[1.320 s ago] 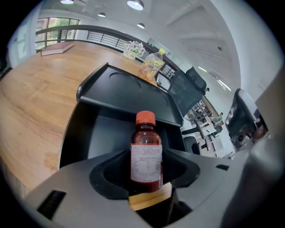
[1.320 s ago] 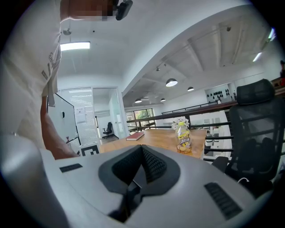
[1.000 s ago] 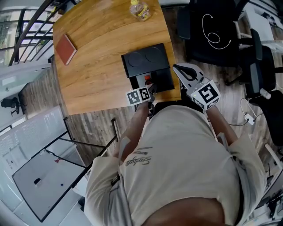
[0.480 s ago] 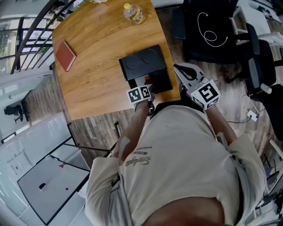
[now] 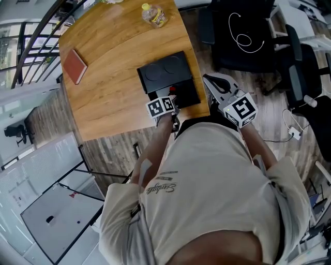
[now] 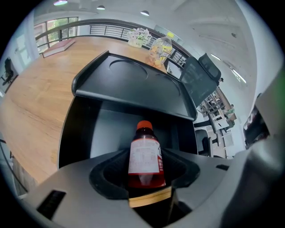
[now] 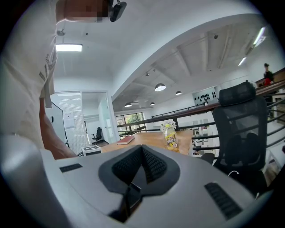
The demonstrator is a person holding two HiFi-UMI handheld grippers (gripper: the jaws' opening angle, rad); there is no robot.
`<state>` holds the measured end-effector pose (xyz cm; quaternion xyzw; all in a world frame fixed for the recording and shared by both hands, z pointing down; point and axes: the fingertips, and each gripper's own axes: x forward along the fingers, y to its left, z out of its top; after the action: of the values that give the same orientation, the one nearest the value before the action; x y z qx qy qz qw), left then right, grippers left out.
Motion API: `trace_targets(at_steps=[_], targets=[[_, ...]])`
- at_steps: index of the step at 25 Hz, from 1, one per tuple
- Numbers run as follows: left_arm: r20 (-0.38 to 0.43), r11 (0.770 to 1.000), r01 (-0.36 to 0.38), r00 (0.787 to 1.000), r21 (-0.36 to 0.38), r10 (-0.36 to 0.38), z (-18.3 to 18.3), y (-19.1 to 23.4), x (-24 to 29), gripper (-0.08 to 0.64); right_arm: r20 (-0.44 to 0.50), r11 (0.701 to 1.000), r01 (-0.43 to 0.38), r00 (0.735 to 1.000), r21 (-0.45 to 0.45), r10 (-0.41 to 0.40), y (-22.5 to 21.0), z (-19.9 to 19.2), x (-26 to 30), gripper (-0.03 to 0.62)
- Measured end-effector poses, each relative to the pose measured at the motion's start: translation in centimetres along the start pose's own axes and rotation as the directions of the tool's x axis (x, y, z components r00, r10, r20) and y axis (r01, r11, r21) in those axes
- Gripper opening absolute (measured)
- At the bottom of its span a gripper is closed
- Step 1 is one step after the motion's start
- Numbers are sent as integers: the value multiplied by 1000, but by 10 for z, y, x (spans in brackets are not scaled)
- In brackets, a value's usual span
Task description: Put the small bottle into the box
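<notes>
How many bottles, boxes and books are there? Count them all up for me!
Bottles: 2 (small red bottle, yellow bottle)
Boxes: 1 (black box)
Books: 1 (red book)
Total: 4

Red-capped bottle (image 6: 144,153) — at open box (image 6: 111,129)

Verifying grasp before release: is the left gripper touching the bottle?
Touching. The left gripper is clamped on the bottle: its own view shows both jaws pressed against the bottle's sides with no gap.
</notes>
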<state>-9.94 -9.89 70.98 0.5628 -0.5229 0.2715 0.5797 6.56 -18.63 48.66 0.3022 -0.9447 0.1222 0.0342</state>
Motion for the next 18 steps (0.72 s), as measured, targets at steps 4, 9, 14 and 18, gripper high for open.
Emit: trace_targets(at_steps=[4, 9, 14, 18], targets=[[-2, 1000, 5, 1000, -5, -5, 2, 1, 0, 224, 4, 1000, -1, 1000, -1, 1, 2, 2, 0, -5], [-37, 999, -15, 999, 43, 17, -1, 0, 3, 225, -1, 1000, 3, 1000, 1, -3, 4, 0, -1, -5], [-38, 1000, 7, 999, 30, -6, 4, -4, 5, 225, 1, 1000, 7, 1000, 6, -7, 5, -1, 0, -5], [-46, 999, 10, 999, 39, -9, 2, -4, 4, 225, 2, 1000, 14, 1000, 10, -15, 6, -2, -2, -5]])
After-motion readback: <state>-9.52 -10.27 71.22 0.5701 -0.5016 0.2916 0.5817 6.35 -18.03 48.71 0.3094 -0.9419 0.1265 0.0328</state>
